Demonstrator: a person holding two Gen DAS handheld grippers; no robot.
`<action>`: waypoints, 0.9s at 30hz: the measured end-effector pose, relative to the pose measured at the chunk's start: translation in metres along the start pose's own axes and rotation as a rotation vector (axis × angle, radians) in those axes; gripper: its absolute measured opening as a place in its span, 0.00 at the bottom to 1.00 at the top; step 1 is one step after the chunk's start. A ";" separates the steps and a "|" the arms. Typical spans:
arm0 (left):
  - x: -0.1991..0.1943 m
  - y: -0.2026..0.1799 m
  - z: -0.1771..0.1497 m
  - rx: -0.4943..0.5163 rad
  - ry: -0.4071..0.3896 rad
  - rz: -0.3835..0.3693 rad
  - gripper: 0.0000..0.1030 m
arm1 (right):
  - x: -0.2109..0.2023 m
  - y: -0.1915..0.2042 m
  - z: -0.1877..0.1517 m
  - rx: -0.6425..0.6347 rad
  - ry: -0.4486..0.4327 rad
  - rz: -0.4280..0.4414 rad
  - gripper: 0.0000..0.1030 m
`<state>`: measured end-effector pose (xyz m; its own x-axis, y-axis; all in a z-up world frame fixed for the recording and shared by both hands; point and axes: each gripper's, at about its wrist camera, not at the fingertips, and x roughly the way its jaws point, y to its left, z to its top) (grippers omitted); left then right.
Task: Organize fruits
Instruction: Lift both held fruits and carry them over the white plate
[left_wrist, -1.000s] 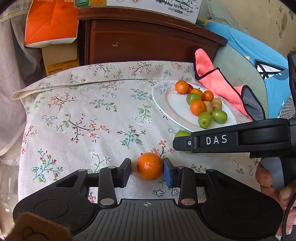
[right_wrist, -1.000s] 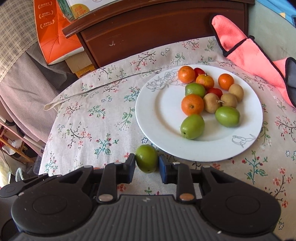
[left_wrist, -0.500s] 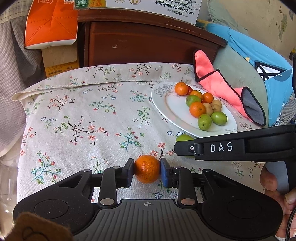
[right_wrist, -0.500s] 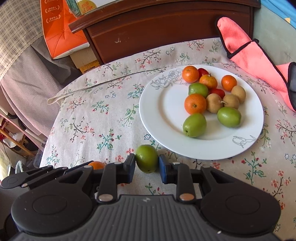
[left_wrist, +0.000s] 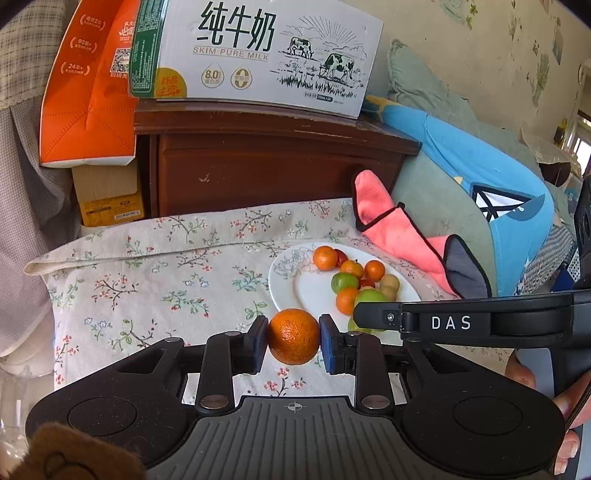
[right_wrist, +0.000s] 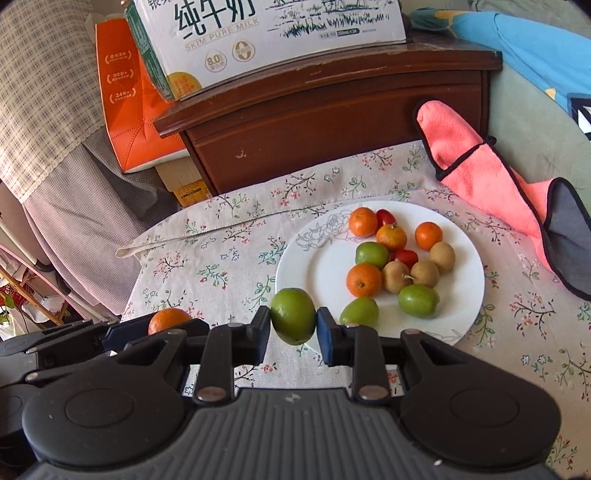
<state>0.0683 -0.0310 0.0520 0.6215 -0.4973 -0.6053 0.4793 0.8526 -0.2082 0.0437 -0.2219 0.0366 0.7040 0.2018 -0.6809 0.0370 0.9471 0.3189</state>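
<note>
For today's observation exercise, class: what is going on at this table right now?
A person holds a gripper in each hand. The left gripper is shut on an orange; the right gripper is shut on a green fruit. Both fruits hang clear of the floral tablecloth, just short of the white plate already holding oranges, green, brown and small red fruits.

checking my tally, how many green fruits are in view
4: one green fruit held in the right claw, and three on the white plate, at and. More may hide behind others.
</note>
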 end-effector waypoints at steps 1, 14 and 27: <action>-0.001 -0.001 0.006 0.007 -0.005 -0.006 0.26 | -0.005 -0.003 0.003 0.007 -0.012 0.001 0.26; 0.030 -0.010 0.054 0.037 -0.032 -0.029 0.26 | -0.019 -0.042 0.035 0.061 -0.087 -0.050 0.26; 0.105 0.003 0.055 -0.034 0.051 -0.045 0.26 | 0.030 -0.050 0.017 0.142 0.009 0.020 0.26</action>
<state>0.1690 -0.0894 0.0303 0.5669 -0.5272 -0.6330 0.4843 0.8349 -0.2616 0.0748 -0.2673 0.0117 0.6993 0.2230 -0.6792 0.1235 0.8981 0.4220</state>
